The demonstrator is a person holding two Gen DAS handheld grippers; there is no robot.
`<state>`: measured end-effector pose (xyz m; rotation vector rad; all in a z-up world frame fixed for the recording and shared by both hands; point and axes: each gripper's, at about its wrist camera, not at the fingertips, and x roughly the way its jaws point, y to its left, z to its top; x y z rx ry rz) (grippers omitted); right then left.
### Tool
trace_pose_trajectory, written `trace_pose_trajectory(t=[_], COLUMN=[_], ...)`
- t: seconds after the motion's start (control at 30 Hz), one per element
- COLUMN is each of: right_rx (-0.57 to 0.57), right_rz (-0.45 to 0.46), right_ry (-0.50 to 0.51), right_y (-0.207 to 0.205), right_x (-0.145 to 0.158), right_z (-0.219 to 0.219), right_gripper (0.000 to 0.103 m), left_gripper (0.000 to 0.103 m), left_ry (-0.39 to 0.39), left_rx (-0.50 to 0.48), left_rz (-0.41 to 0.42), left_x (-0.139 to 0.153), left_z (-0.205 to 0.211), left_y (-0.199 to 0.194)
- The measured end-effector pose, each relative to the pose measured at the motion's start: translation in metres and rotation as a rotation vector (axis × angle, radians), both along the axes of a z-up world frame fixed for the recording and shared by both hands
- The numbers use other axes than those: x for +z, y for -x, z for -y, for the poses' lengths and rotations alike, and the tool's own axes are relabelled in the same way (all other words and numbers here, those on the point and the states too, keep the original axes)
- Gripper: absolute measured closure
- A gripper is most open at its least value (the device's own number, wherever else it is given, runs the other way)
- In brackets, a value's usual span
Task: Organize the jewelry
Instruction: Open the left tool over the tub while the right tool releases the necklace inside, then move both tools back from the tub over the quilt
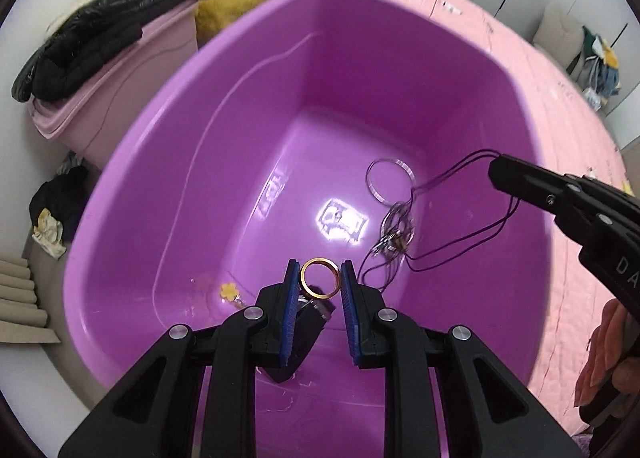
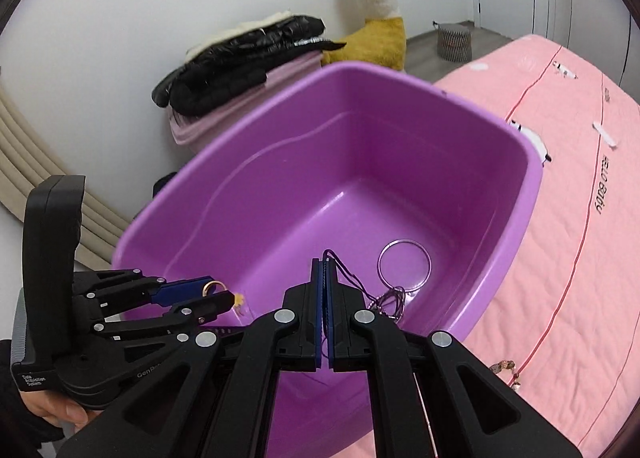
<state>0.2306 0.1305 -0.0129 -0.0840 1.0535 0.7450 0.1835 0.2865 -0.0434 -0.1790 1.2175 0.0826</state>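
Observation:
A purple plastic tub [image 1: 132,186] [image 2: 520,194] stands on a pink bed. Over its near side, my left gripper [image 1: 320,278] [image 2: 219,293] is shut on a gold ring [image 1: 319,277] [image 2: 212,287] that sits upright between the blue pads. My right gripper [image 2: 323,270] [image 1: 496,172] is shut on a dark cord necklace [image 1: 460,234] [image 2: 346,278]. The necklace's metal pendant cluster [image 1: 394,230] [image 2: 390,300] hangs low inside the tub. On the tub floor lie a clear bangle [image 1: 390,180] [image 2: 404,266] and a small yellow flower piece [image 1: 229,291] [image 2: 239,299].
The pink quilted bed cover [image 2: 560,258] spreads to the right, and a small beaded piece [image 2: 505,368] lies on it. Left of the tub, a black jacket [image 1: 100,38] lies on a pink bin. Behind are a yellow plush toy [image 2: 376,38], a woven basket [image 2: 454,40] and white walls.

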Motion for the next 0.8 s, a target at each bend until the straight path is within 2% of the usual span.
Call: trace_pose_trajectory(t=[0.2,0.33,0.4,0.47,0.53,0.57,0.6,0.63,0.7,0.8], right_rx=[-0.006,-0.004,-0.006,-0.016,-0.025,-0.029,-0.035,-0.042,-0.046,-0.058], right_rz=[-0.04,-0.037,-0.039,-0.031,-0.025,-0.022,-0.016,-0.005,0.006,0.027], right_ry=[0.009,0.022,0.02,0.03,0.03,0.028,0.026,0.024,0.019,0.015], right_y=[-0.004,-0.003,-0.004,-0.005,-0.005,-0.006,-0.006,-0.006,-0.005,-0.002], right_x=[-0.02,-0.023,-0.023,-0.022,-0.02,-0.02,-0.018,-0.016,-0.011,-0.004], right_z=[-0.004,-0.006,-0.007,-0.005,-0.003,-0.001,0.001,0.002,0.004,0.008], right_gripper=[0.101,0.101,0.101,0.098,0.084,0.078,0.066,0.062,0.062,0.05], left_gripper=[0.082,0.081,0.072,0.049,0.036,0.036,0.035,0.034,0.032,0.027], left_ry=[-0.044,-0.074,-0.083,-0.105,-0.131,-0.136,-0.144,-0.145,-0.147,-0.174], left_rx=[-0.027,-0.064,-0.068,-0.063,-0.058,-0.056,-0.055,-0.052,-0.047,-0.037], left_rz=[-0.078,-0.09,-0.097,-0.085,-0.059,-0.052,-0.048,-0.047,-0.041,-0.017], left_x=[-0.018,-0.022,-0.023,-0.021,-0.016,-0.015,-0.013,-0.013,-0.01,-0.004], left_z=[0.006,0.014,0.016,0.016,0.016,0.016,0.016,0.014,0.011,0.011], left_y=[-0.001,0.0,-0.001,-0.002,-0.001,0.0,0.001,0.0,0.001,0.004])
